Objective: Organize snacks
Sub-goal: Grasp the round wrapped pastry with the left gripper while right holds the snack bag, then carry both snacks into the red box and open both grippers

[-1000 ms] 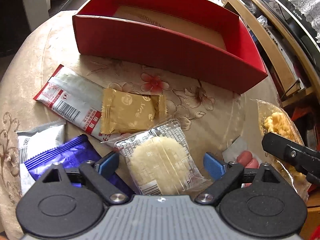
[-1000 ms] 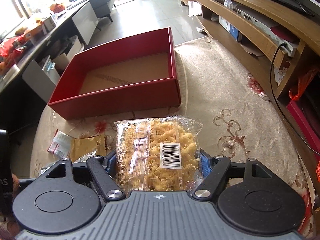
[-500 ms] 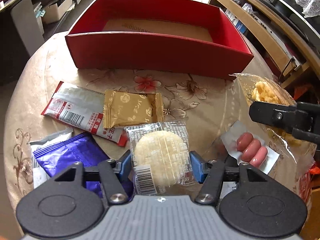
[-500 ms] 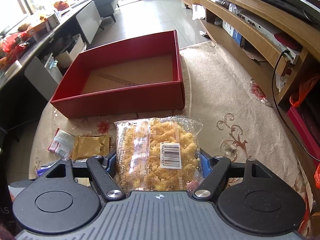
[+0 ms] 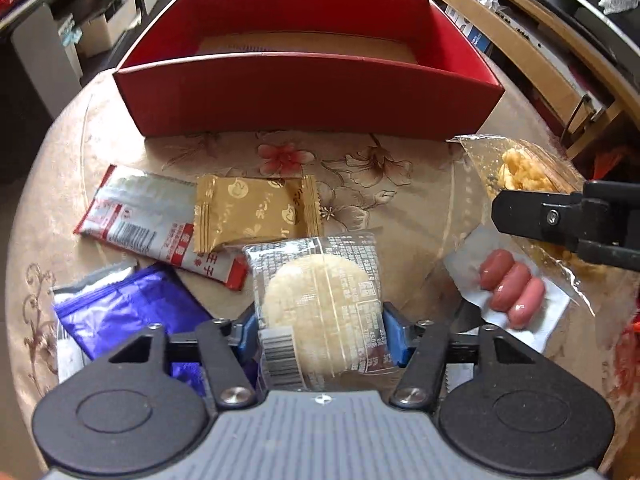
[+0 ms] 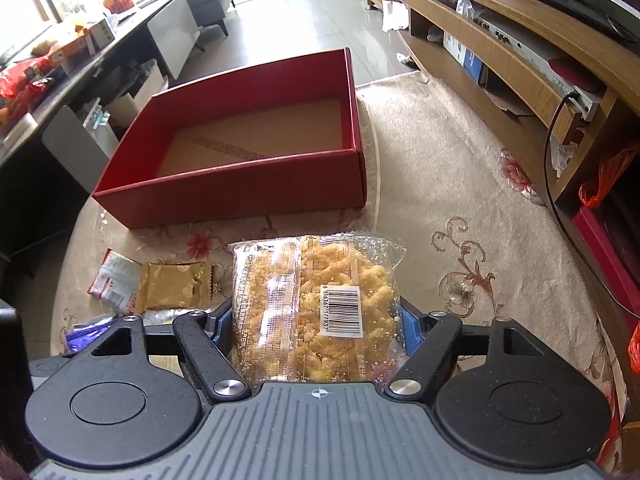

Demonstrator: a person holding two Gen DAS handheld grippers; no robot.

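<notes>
My left gripper [image 5: 318,330] is shut on a clear pack with a round pale rice cake [image 5: 320,308], held above the table. My right gripper [image 6: 316,320] is shut on a clear bag of yellow crispy snack [image 6: 316,304]; that bag [image 5: 520,172] and a black right finger [image 5: 560,216] show at the right of the left wrist view. An empty red box [image 5: 304,92] with a brown floor stands at the far side of the table; it also shows in the right wrist view [image 6: 248,192].
On the floral tablecloth [image 5: 360,176] lie a gold packet [image 5: 252,212], a red and silver packet [image 5: 136,212], a purple packet [image 5: 128,312] and a pack of small sausages [image 5: 512,292]. A wooden TV stand [image 6: 520,40] runs along the right.
My left gripper has closed on the rice cake pack and lifted it, backing away from the box. My right gripper has risen slightly with the yellow snack bag.
</notes>
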